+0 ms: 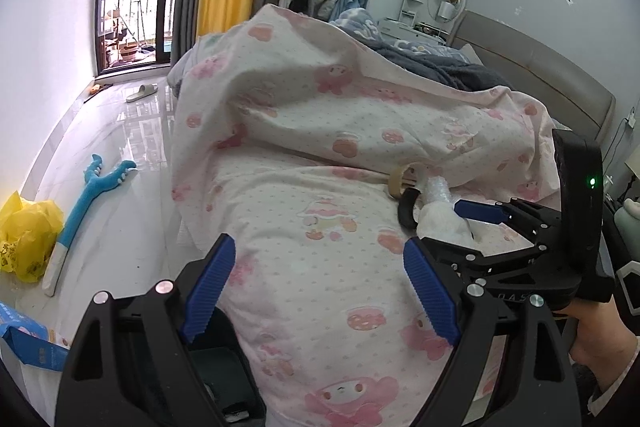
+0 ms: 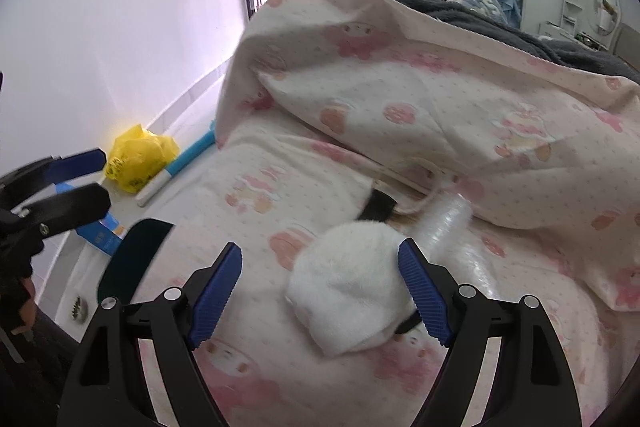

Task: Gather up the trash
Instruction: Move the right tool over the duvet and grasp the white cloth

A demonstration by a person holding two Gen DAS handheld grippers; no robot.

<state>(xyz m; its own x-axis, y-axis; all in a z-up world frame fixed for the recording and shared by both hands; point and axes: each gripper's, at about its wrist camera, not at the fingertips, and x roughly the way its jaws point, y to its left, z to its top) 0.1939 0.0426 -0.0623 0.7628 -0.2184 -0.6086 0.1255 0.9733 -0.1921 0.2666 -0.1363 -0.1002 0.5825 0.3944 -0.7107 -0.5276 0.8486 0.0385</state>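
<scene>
1. Trash for this pickup is the soft white fluffy wad [image 2: 352, 283], lying on the pink cartoon-print bed sheet [image 2: 248, 307] just under the folded-back edge of the matching quilt [image 2: 460, 99].
2. Your right tongs [image 2: 320, 291] are spread wide, with the wad between the blue ribbed pads [image 2: 424, 295]; it lies close against the right pad and well clear of the left one. They are not pinching anything yet.
3. Your left tongs [image 1: 320, 291] are also spread and empty, hovering over bare sheet near the bed's edge.
4. Expect the wad to be very light and squashy. It will compress a lot before the pads get purchase, so close well in and take it across its thick middle, not by a thin edge that could tear away or slip out.
5. Just beyond the wad lies a clear bubble-wrap roll [image 2: 448, 223], touching or nearly touching it, plus a black curved band [image 2: 376, 207] and a tan cardboard tape ring [image 1: 404, 181]. A dark strip also shows under the wad's right side; it may be part of that band, though the view is too blocked to say.
6. Keep the pads off the sheet, since loose fabric could bunch into the grip.
</scene>
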